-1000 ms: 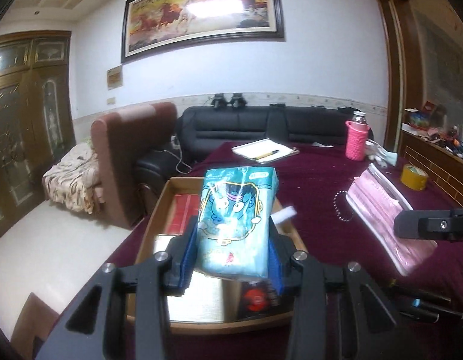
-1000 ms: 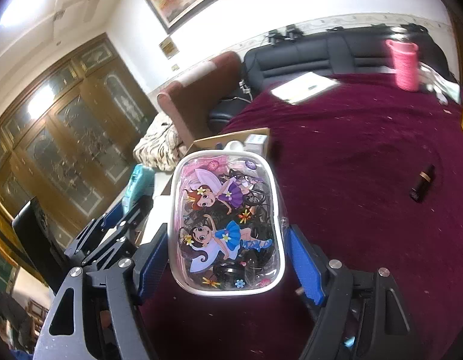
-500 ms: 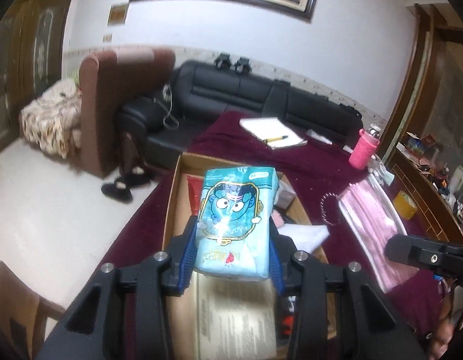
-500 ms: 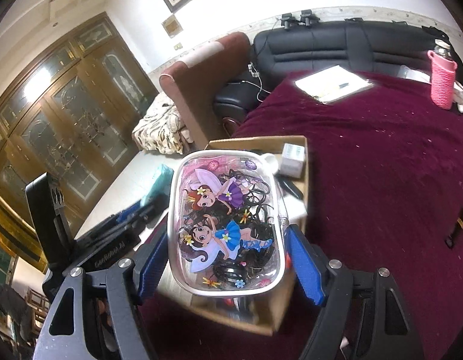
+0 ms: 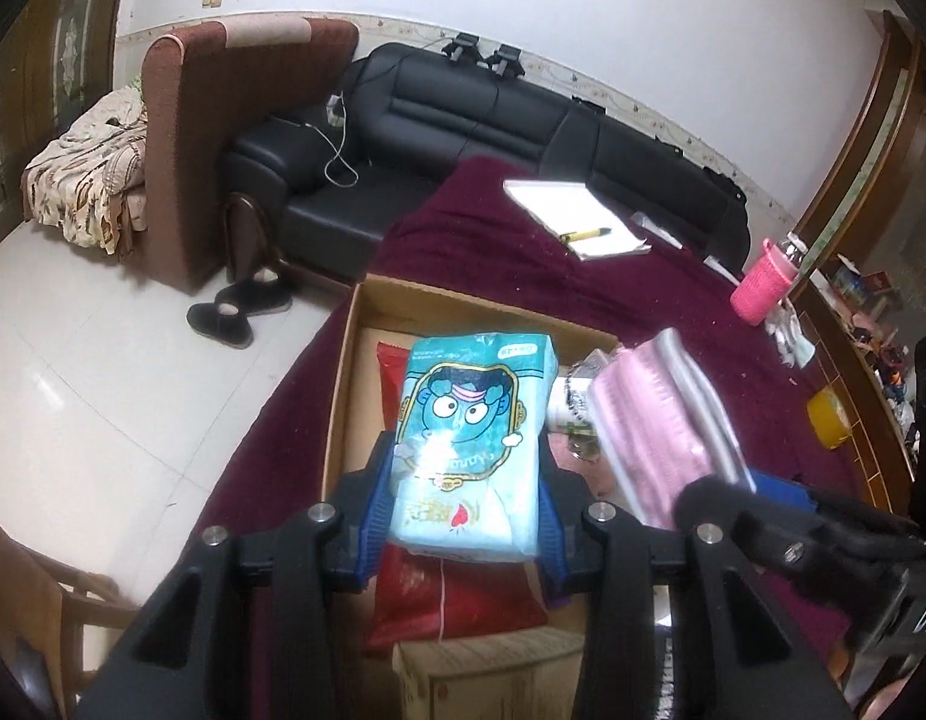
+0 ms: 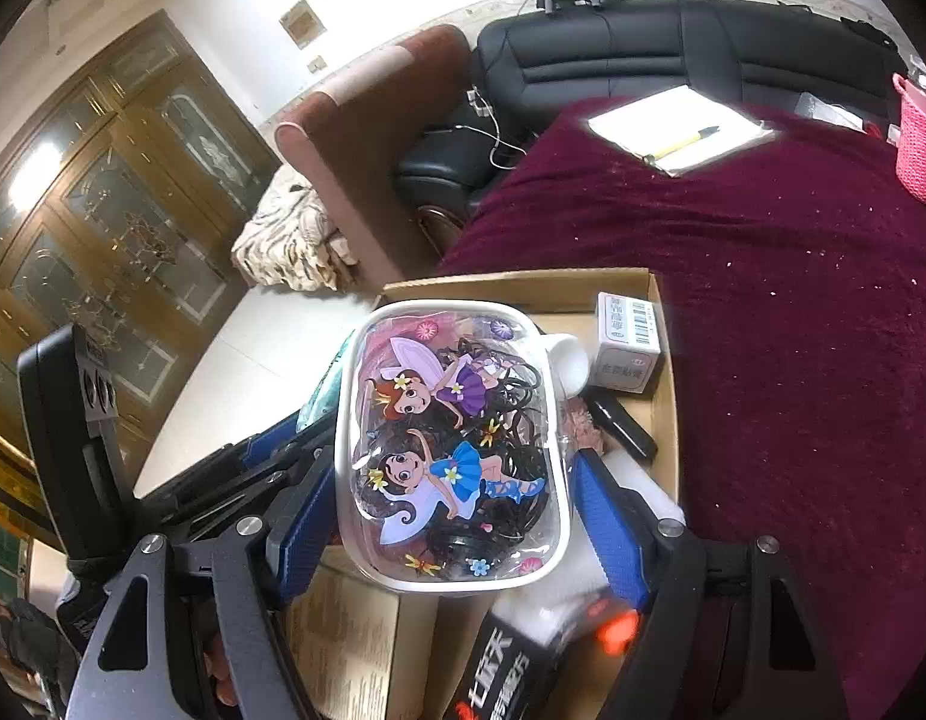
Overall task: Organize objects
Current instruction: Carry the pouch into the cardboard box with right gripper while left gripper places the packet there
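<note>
My left gripper (image 5: pixel 463 516) is shut on a light blue tissue pack (image 5: pixel 472 444) with a cartoon face and holds it above the open cardboard box (image 5: pixel 342 396). My right gripper (image 6: pixel 450 516) is shut on a clear pouch (image 6: pixel 450 450) printed with cartoon fairies and full of dark hair ties, also above the box (image 6: pixel 667 396). In the left wrist view the pouch (image 5: pixel 661 432) shows as a pink shape at the right. The box holds a red packet (image 5: pixel 450 600), a small white carton (image 6: pixel 628 342), a black item (image 6: pixel 622 423) and a brown carton (image 5: pixel 493 678).
The box sits at the left edge of a table under a maroon cloth (image 6: pixel 793 300). A notepad with a pen (image 5: pixel 574 216), a pink-sleeved bottle (image 5: pixel 763 282) and a yellow tape roll (image 5: pixel 829 420) lie farther back. A black sofa (image 5: pixel 493 120) and brown armchair (image 5: pixel 222 138) stand beyond.
Both grippers have risen and tilted down over the box, each still holding its item. The right gripper with the pouch has moved in close beside the left one.
</note>
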Motion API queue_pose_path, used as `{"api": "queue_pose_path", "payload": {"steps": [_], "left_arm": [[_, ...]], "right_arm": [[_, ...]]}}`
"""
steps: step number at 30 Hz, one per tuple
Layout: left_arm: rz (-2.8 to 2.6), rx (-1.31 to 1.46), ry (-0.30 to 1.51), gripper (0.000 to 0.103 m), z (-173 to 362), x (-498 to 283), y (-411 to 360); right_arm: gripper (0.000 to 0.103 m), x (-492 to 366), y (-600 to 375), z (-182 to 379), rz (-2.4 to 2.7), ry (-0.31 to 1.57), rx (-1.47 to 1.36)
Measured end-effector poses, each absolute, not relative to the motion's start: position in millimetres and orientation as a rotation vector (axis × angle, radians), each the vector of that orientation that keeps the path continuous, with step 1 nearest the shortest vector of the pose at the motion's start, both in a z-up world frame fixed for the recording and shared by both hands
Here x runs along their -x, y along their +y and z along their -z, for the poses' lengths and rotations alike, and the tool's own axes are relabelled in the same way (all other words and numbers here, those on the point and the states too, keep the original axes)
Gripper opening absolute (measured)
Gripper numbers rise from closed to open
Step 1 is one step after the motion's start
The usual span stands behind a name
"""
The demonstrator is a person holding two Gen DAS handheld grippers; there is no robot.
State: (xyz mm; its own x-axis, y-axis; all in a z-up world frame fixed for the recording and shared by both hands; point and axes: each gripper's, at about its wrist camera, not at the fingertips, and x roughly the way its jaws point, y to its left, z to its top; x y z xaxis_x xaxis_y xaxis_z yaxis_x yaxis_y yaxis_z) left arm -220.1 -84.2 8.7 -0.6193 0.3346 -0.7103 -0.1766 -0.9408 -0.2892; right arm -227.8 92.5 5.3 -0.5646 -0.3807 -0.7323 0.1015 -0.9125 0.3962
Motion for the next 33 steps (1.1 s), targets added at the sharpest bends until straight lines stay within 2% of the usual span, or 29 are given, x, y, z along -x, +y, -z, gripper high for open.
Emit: {"api": "queue_pose_path", "payload": {"steps": [12,22,31,33], "left_arm": [[-2.514,1.340,-0.310,0.040,15.6,262.7,-86.9],[-2.533,1.355,-0.327,0.041,20.5,275.6,-86.0],[-2.527,1.372,-0.313,0.047,21.2,281.4,-82.4],[-2.523,1.369,-0.315,0.051,20.7,281.7,-81.7]], "right_arm": [[0.081,242.9,82.2,19.3,2.533,-0.451,-1.321],[0.082,252.1,89.1,27.9,2.540,-0.425,-1.324],[0.084,255.7,94.7,31.4,2.520,-0.440,-1.354],[0.087,254.7,93.9,31.9,2.512,-0.431,-1.376]]}}
